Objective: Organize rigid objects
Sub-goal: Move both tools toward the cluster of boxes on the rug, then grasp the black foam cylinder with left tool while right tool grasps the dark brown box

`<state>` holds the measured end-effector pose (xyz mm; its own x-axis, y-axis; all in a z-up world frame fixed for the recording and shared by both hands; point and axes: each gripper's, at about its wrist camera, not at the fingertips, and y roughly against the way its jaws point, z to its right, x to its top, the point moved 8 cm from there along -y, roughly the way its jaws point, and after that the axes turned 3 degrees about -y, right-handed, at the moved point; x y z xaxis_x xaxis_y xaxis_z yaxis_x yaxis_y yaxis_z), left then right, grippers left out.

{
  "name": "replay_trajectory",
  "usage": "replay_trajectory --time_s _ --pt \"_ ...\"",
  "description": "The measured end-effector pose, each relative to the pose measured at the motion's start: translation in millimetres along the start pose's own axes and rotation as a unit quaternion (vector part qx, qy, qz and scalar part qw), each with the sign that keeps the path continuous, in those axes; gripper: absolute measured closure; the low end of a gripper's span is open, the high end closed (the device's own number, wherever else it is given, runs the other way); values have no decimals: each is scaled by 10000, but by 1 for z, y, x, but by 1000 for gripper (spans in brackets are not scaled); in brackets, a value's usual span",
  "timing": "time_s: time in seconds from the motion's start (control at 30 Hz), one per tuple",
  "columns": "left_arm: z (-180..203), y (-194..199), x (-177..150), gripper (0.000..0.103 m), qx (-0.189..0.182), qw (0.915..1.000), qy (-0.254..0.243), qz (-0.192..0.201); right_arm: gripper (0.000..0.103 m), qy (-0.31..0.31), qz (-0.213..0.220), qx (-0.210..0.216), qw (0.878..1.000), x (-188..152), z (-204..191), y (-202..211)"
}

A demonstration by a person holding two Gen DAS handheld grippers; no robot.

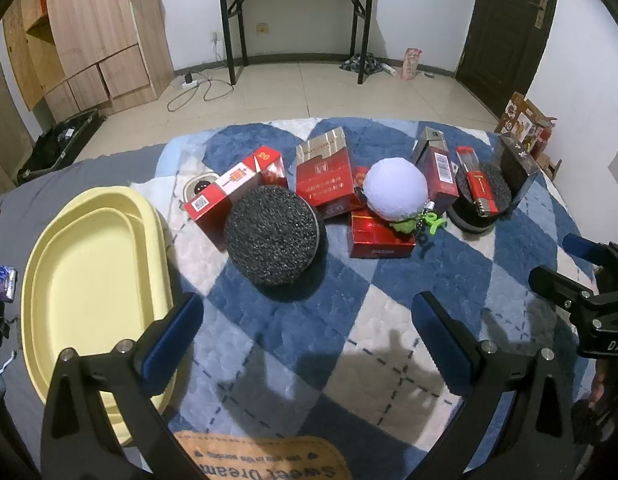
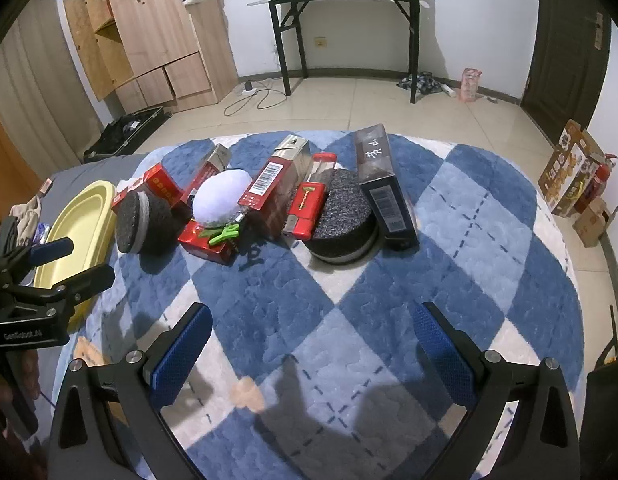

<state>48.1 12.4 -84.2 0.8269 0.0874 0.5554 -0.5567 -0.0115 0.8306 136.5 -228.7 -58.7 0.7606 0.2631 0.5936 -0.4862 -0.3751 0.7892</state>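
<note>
A row of objects lies on a blue and white checked rug [image 1: 349, 320]: several red boxes [image 1: 325, 176], a black round sponge disc [image 1: 271, 236], a white ball [image 1: 395, 188] with a green clip, a second black disc [image 1: 483, 196] with a red lighter [image 1: 479, 190] on it, and a dark box [image 1: 515, 164]. A yellow oval tray [image 1: 93, 284] sits at the left. My left gripper [image 1: 305, 344] is open and empty above the rug, short of the objects. My right gripper [image 2: 313, 344] is open and empty too. The white ball [image 2: 221, 198], the lighter [image 2: 307, 208] and the dark box [image 2: 383, 188] show in the right wrist view.
The rug [image 2: 389, 300] lies on a grey bed. Small items [image 1: 5, 284] lie left of the tray. Beyond are a tiled floor, a wooden cabinet [image 1: 89, 40], a black folding table [image 1: 297, 20] and a dark door [image 1: 509, 20]. Cardboard boxes [image 2: 569, 176] stand at the right.
</note>
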Motion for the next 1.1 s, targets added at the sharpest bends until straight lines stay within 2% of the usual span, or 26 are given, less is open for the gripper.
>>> replay_trajectory --time_s 0.3,0.5,0.7,0.9,1.03,1.1 --pt "-8 -3 -5 0 45 9997 124 -213 0 -68 -69 41 9999 -3 3 -4" --pt "-14 -5 -1 0 -111 9996 179 -189 0 -190 -95 123 9997 -3 8 -6" --pt "-41 -3 11 0 -221 9994 181 -205 0 -333 -141 190 9992 -4 21 -6" --pt "-44 -19 21 0 -196 9994 -141 -266 0 -625 19 293 9976 15 45 -6" --pt "-35 -44 13 0 -199 9981 -162 -568 0 -548 67 353 9979 39 53 -12" --pt "-31 -50 12 0 -199 9981 -119 -563 0 -431 54 339 9985 51 53 -18"
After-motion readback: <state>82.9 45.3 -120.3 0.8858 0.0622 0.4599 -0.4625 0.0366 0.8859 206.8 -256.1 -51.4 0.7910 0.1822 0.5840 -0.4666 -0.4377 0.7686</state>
